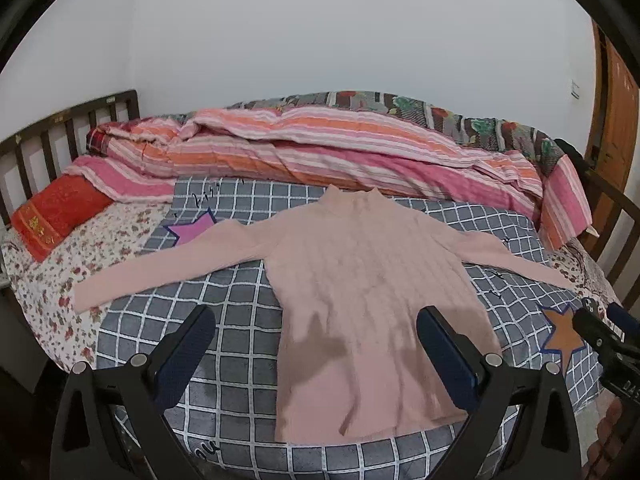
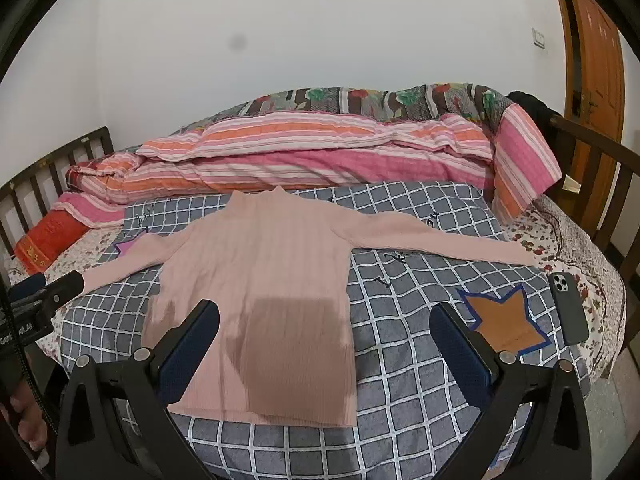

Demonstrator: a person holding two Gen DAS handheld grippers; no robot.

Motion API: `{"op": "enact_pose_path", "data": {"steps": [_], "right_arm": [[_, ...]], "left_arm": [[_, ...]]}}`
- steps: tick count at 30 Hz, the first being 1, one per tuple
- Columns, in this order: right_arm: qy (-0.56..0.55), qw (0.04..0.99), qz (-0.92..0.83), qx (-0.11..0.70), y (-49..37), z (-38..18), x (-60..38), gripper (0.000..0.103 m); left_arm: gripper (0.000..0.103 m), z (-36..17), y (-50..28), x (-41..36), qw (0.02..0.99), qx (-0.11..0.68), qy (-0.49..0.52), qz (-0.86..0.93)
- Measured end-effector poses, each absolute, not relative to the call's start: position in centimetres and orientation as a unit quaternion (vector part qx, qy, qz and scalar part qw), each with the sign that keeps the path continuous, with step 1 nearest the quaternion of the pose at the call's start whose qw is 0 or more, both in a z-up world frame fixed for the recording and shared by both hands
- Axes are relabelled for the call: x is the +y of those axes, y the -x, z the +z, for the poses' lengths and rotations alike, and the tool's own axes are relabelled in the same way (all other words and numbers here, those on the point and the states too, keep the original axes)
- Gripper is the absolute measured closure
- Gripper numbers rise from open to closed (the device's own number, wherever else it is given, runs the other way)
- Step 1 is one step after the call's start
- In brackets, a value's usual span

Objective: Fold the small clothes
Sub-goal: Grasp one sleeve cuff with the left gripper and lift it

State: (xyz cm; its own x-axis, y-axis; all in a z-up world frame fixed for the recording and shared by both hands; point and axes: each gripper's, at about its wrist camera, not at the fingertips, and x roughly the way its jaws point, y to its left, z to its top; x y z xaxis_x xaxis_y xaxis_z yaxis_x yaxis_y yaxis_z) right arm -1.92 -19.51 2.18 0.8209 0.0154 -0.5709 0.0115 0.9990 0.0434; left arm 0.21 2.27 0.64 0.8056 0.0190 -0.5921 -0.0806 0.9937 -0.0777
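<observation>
Fingers: both pairs are held wide apart and nothing is gripped. The left gripper (image 1: 316, 344) hovers above the hem region of the garment; the right gripper (image 2: 324, 340) hovers above the lower right part of it. No cloth is touched by either, as far as can be judged.
Bed (image 2: 592, 312): a floral sheet is seen at the left and right edges, with a wooden rail at each end.
Striped quilt (image 1: 320, 152): it is bundled along the far side of the bed, against the wall, clear of the work area.
Checked blanket (image 1: 224, 320): it is spread over the middle of the bed and serves as the folding surface; star patches are noted on it.
Pink sweater (image 1: 360, 288): it is laid flat on the checked blanket, collar toward the quilt, hem toward the grippers.
Sleeves: the left sleeve (image 1: 160, 272) and the right sleeve (image 2: 440, 240) are stretched outward, fully extended to either side.
Red pillow (image 1: 52, 212): it is placed at the far left, well apart from the garment.
Phone (image 2: 568, 308): it is lying near the right edge of the bed, beyond the orange star patch (image 2: 504, 320).
Work done: the garment is judged spread and smoothed only; no fold is visible.
Work left: both sleeves are to be folded inward and the body is to be doubled; the whole fold is judged outstanding.
</observation>
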Motion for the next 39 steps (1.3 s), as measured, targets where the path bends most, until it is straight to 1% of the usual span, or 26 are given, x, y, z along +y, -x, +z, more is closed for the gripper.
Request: {"op": "enact_pose_path", "data": {"steps": [8, 13, 16, 18, 19, 21, 22, 23, 25, 26, 27, 28, 31, 33, 36, 37, 38, 39], "right_arm": [[-0.004, 0.956, 0.012, 0.294, -0.1, -0.3, -18.7, 0.000], [-0.002, 0.947, 0.020, 0.322, -2.6, -3.3, -18.5, 0.000], [-0.010, 0.939, 0.029, 0.344, -4.2, -5.4, -18.5, 0.000], [-0.018, 0.936, 0.036, 0.351, -5.2, -6.5, -18.6, 0.001], [-0.022, 0.934, 0.039, 0.354, -5.7, -6.9, -18.6, 0.002], [-0.039, 0.930, 0.052, 0.362, -6.8, -7.7, -18.8, 0.004], [-0.048, 0.928, 0.063, 0.363, -7.2, -7.9, -18.9, 0.008], [-0.055, 0.927, 0.071, 0.364, -7.7, -8.1, -18.9, 0.008], [-0.053, 0.927, 0.069, 0.365, -8.7, -8.5, -18.9, 0.008], [-0.050, 0.928, 0.065, 0.364, -9.2, -8.7, -18.8, 0.008], [-0.048, 0.928, 0.065, 0.363, -9.7, -8.9, -18.7, 0.008], [-0.047, 0.928, 0.066, 0.363, -10.0, -9.0, -18.7, 0.009], [-0.054, 0.925, 0.067, 0.369, -11.5, -9.5, -18.6, 0.009], [-0.062, 0.923, 0.067, 0.375, -12.1, -9.8, -18.8, 0.009], [-0.070, 0.920, 0.067, 0.380, -12.9, -10.1, -19.0, 0.009], [-0.069, 0.920, 0.066, 0.380, -13.1, -10.2, -19.0, 0.009], [-0.066, 0.920, 0.064, 0.380, -13.3, -10.2, -19.0, 0.009], [-0.061, 0.921, 0.062, 0.380, -13.6, -10.3, -19.0, 0.009]], "left_arm": [[0.002, -3.3, -3.0, 5.4, 0.943, 0.322, 0.072, 0.039], [0.002, -6.7, -5.3, 8.7, 0.930, 0.348, 0.096, 0.064], [0.002, -9.4, -7.0, 12.4, 0.916, 0.366, 0.144, 0.081], [0.004, -10.9, -7.6, 14.7, 0.908, 0.369, 0.178, 0.092], [0.009, -11.8, -7.9, 16.6, 0.902, 0.366, 0.204, 0.100], [0.010, -13.0, -8.2, 18.9, 0.897, 0.359, 0.235, 0.109], [0.012, -13.6, -8.3, 20.3, 0.895, 0.350, 0.252, 0.116], [0.014, -14.1, -8.3, 21.9, 0.892, 0.340, 0.270, 0.124], [0.016, -15.1, -8.5, 24.6, 0.882, 0.327, 0.308, 0.145], [0.022, -15.9, -8.5, 26.5, 0.871, 0.317, 0.339, 0.158], [0.026, -16.3, -8.7, 27.6, 0.866, 0.311, 0.355, 0.163], [0.032, -16.7, -8.8, 28.6, 0.860, 0.305, 0.372, 0.169], [0.034, -16.9, -9.8, 30.5, 0.860, 0.285, 0.384, 0.179], [0.037, -17.0, -10.6, 31.5, 0.859, 0.282, 0.380, 0.194], [0.047, -17.1, -11.5, 32.7, 0.857, 0.278, 0.374, 0.221], [0.056, -17.1, -11.8, 33.1, 0.857, 0.277, 0.366, 0.234], [0.075, -16.9, -12.0, 33.2, 0.858, 0.279, 0.345, 0.259], [0.080, -16.7, -12.4, 33.2, 0.862, 0.281, 0.317, 0.278]]}}
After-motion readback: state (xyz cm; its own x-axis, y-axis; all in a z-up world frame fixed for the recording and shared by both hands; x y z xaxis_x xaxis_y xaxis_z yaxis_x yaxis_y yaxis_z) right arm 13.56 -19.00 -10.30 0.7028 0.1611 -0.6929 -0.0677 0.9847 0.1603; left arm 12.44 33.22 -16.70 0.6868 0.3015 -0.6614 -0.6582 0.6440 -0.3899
